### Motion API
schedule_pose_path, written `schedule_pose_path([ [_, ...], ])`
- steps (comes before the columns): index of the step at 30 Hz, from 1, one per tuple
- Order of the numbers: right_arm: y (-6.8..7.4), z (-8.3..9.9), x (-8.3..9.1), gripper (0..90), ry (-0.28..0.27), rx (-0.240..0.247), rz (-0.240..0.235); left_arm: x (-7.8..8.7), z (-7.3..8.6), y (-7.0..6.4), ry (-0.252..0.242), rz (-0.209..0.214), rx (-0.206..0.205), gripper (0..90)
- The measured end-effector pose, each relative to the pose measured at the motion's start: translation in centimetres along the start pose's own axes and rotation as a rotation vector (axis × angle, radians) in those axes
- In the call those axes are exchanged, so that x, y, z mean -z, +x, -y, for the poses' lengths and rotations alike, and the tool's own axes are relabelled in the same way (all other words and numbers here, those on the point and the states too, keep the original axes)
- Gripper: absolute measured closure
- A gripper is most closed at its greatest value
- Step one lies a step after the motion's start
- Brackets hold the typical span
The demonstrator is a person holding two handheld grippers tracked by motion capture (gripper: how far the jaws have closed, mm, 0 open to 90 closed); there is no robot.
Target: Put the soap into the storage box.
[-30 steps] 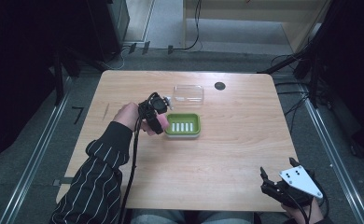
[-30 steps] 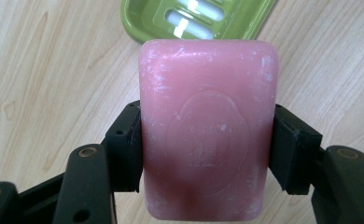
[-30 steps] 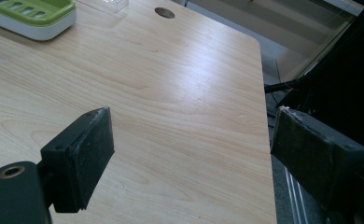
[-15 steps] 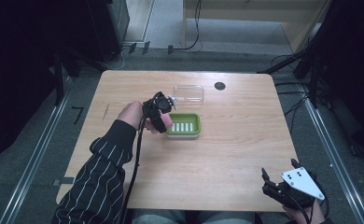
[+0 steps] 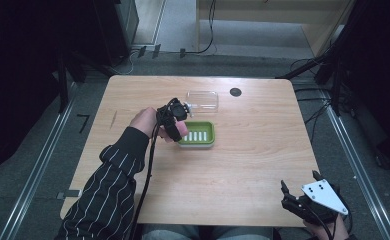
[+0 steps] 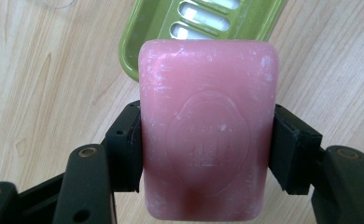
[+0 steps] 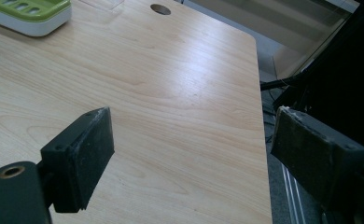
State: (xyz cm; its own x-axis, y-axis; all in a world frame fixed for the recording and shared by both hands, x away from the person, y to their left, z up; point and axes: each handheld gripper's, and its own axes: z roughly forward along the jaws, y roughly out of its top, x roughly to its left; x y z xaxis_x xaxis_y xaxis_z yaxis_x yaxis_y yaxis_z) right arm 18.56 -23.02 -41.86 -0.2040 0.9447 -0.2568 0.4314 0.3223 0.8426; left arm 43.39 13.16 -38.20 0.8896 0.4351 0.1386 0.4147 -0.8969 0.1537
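Pink soap bar [image 6: 208,135], green slotted dish [image 5: 199,133], light wood table [image 5: 233,180], black-and-white striped sleeve [image 5: 108,190]

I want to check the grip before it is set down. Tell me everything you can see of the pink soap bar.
The pink soap bar is a rounded rectangular block, waxy-looking, with whitish scuffs and a round stamped emblem on its broad face. The left gripper is shut on it, one black jaw against each long side. It hangs above the wooden table, its far end over the near corner of the green slotted soap dish. Whether it touches the dish cannot be told.
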Motion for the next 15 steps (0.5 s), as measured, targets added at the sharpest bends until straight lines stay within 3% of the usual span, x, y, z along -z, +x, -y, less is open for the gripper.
schedule_pose_path([
  [15,-0.01,0.07,0.08,13.9,0.004,0.001,0.005,-0.30,-0.87,-0.13,-0.008,0.002,-0.048,38.3],
])
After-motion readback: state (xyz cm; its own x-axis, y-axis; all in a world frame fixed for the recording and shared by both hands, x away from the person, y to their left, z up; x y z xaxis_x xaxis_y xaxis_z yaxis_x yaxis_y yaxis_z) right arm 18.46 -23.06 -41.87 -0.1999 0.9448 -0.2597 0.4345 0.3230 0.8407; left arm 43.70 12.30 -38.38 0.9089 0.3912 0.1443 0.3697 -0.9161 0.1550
